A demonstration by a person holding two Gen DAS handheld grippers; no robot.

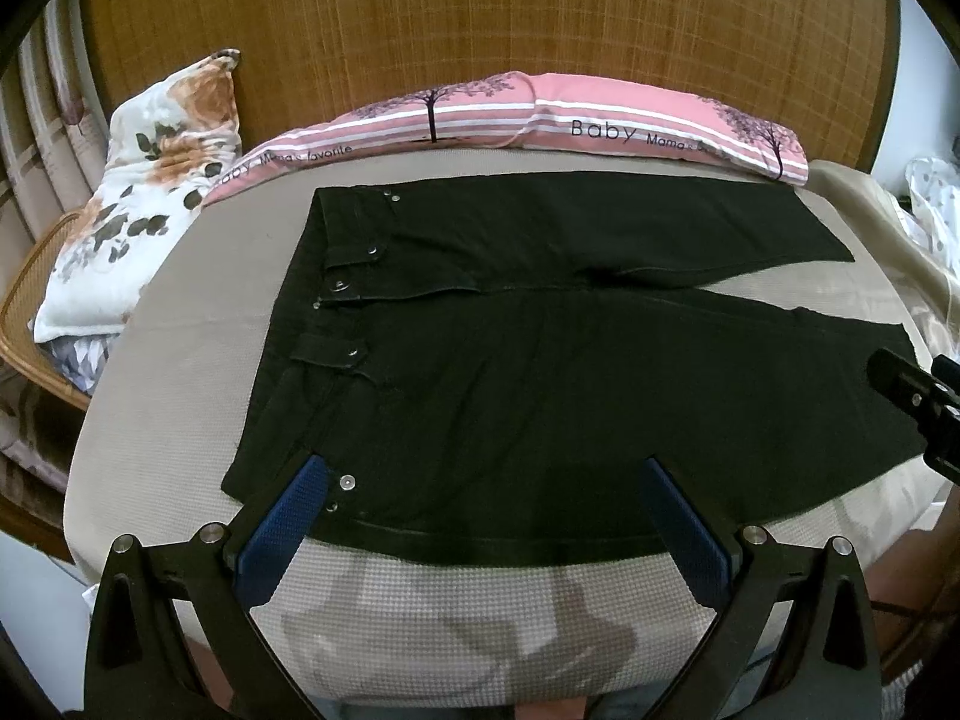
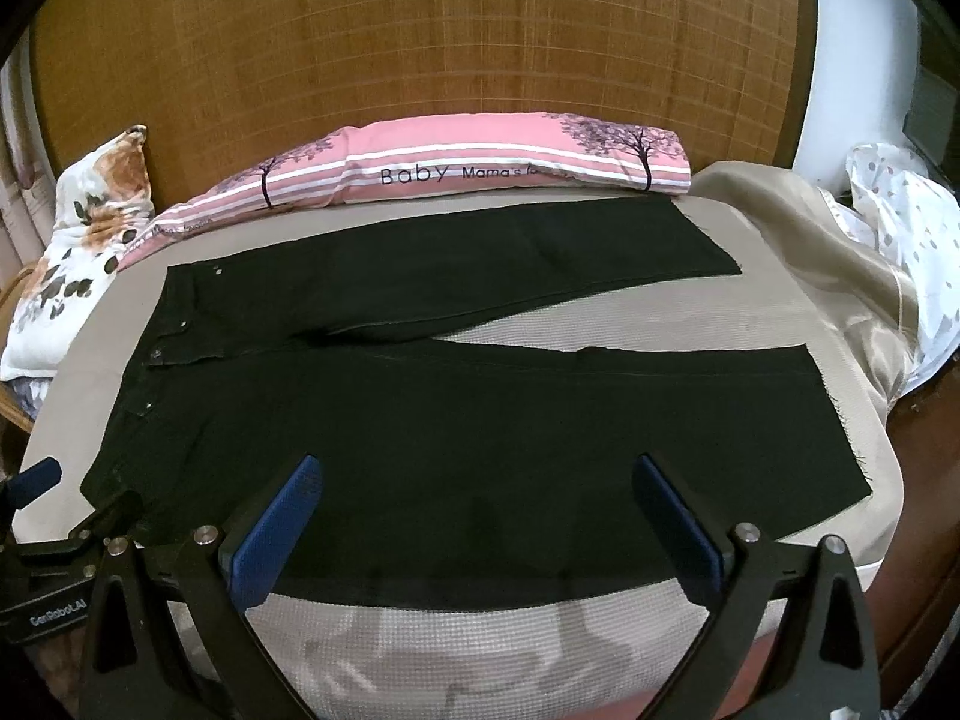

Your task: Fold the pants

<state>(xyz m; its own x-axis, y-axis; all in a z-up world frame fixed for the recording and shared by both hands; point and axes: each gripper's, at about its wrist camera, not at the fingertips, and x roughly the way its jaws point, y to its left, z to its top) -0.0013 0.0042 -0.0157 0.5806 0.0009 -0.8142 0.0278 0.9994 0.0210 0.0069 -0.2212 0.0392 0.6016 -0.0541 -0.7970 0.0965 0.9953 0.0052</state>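
Observation:
Black pants (image 1: 540,372) lie flat and unfolded on the bed, waistband with silver snaps to the left, both legs spread apart to the right. They also show in the right wrist view (image 2: 450,420). My left gripper (image 1: 483,480) is open, hovering over the near edge of the pants by the waist. My right gripper (image 2: 477,474) is open, over the near leg's front edge. The right gripper's black body shows at the right edge of the left wrist view (image 1: 918,396). The left gripper shows at the left edge of the right wrist view (image 2: 48,516).
The bed has a beige waffle cover (image 1: 180,372). A pink "Baby" pillow (image 1: 540,120) and a floral pillow (image 1: 150,180) lie along the woven headboard (image 1: 480,18). A beige satin blanket (image 2: 810,252) and white dotted cloth (image 2: 900,210) are bunched at the right.

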